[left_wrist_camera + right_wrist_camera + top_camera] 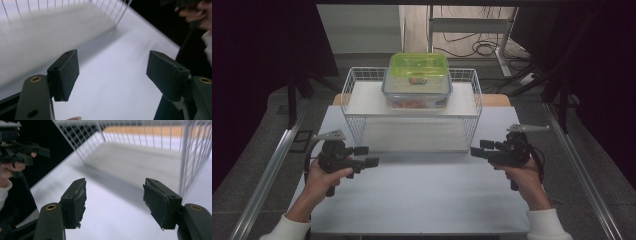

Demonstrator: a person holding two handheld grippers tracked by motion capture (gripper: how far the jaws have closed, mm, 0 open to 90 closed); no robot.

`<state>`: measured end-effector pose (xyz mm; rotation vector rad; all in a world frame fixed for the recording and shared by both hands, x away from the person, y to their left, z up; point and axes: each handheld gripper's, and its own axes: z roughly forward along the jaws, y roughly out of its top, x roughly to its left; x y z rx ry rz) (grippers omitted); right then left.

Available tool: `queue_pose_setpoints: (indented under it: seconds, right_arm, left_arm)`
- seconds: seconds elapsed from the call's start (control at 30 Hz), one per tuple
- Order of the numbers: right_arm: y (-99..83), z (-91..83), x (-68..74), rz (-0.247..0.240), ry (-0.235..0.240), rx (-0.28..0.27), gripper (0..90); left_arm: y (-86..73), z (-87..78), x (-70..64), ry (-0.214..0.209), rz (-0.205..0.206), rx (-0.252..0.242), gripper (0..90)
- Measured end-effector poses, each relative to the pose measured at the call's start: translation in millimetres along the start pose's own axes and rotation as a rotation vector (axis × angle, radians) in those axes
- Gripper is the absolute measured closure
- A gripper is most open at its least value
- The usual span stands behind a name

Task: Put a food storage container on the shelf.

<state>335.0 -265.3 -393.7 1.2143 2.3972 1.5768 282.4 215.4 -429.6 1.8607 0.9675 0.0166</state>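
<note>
1. You're holding the left gripper (368,156) at eight o'clock and the right gripper (478,148) at four o'clock, both gaping, empty.
2. At twelve o'clock, the green-lidded container (417,80) is sitting atop the wire rack (354,119), well apart.

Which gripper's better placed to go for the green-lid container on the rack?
Near toss-up, slight edge to the right. The container sits mid-shelf on the wire rack. Both the left gripper and the right gripper are open and empty; the right sits marginally higher in the high view.
</note>
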Motion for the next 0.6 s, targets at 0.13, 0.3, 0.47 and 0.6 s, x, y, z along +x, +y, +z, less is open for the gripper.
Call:
queue_pose_setpoints:
  seconds: [0.13, 0.3, 0.47, 0.6]
  right_arm:
    - [-25.2, 10.7, 1.6, -0.017, -0.011, 0.063, 34.8]
    - [-42.0, 21.5, 0.8, -0.022, -0.019, 0.101, 34.6]
    - [-45.0, 22.6, 2.2, -0.027, -0.026, 0.103, 34.4]
    - [-46.9, 20.6, 4.3, -0.037, -0.034, 0.088, 32.1]
  left_arm:
    - [-20.0, 14.4, 2.1, 0.007, -0.016, 0.050, 25.7]
    - [-24.2, 19.3, 2.5, 0.012, -0.020, 0.065, 25.7]
    - [-26.5, 18.7, 2.8, 0.014, -0.024, 0.059, 25.4]
    - [-29.1, 19.7, 3.3, 0.023, -0.025, 0.061, 24.1]
